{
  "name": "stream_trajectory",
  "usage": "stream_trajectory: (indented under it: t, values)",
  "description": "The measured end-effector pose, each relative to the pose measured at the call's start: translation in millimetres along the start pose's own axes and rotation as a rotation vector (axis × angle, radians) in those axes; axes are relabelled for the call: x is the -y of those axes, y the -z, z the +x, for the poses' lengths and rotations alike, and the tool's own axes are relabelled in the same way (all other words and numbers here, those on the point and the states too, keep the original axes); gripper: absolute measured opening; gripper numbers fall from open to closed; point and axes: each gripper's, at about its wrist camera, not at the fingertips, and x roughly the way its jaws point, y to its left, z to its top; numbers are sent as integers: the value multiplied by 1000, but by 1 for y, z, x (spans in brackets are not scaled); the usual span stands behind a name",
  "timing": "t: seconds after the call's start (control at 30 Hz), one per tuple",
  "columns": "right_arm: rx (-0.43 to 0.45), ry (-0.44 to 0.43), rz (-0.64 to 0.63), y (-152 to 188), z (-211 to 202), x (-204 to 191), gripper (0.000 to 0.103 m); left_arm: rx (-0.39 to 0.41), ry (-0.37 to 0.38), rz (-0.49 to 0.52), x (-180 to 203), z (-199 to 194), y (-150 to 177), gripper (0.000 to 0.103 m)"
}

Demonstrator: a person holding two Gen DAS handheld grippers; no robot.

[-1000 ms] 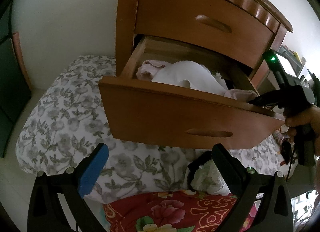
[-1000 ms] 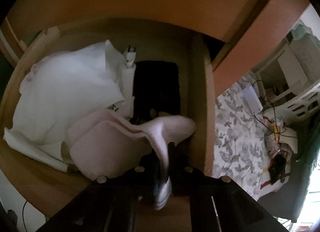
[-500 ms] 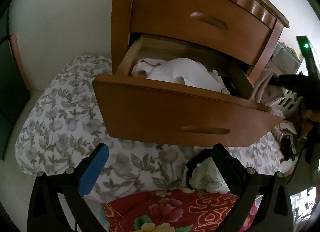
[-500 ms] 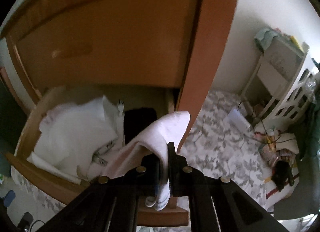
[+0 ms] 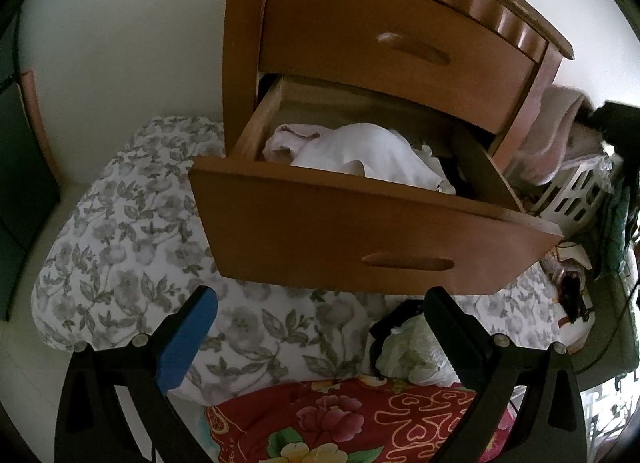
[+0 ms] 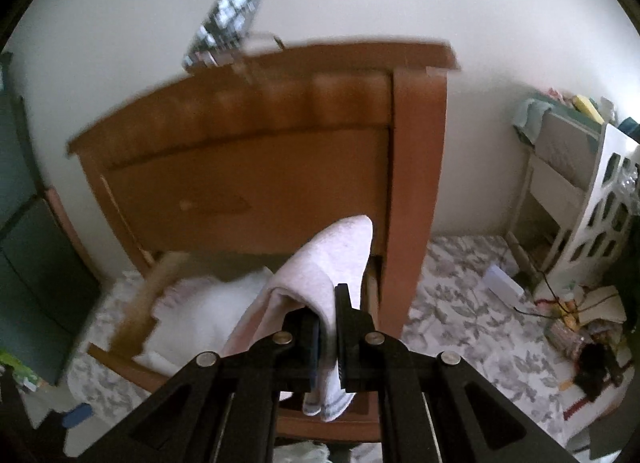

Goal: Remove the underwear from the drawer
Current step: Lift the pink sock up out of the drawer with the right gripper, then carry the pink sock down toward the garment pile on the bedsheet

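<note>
I see a white wall, then a grey floral bedspread (image 5: 132,231) under the curved orange-brown wooden nightstand (image 5: 400,43). Its lower wooden drawer (image 5: 360,231) stands pulled out over the bed, white and pink folded laundry (image 5: 372,151) heaped inside. My left gripper (image 5: 316,327) hangs spread wide and empty below the drawer front, above a red flowered quilt (image 5: 340,423). My right gripper (image 6: 328,327) is clamped on the pale pink cloth underwear (image 6: 332,263), lifted clear above the drawer's right corner. Only the right view shows open floral bedding right of the nightstand and a white slotted plastic basket (image 6: 600,215).
</note>
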Motion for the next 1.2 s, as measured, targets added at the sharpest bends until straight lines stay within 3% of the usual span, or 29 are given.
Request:
stream_trajectory:
  t: [0.23, 0.53, 0.87, 1.2]
  values:
    - [124, -54, -13, -14, -57, -3, 7, 10, 5, 2, 2, -6, 1, 103]
    - [223, -53, -11, -11, -127, 8, 7, 34, 8, 5, 7, -20, 2, 103]
    - [224, -31, 20, 27, -161, 23, 7, 39, 24, 36, 21, -29, 6, 103]
    - [158, -87, 82, 82, -136, 12, 7, -6, -5, 46, 20, -20, 8, 103]
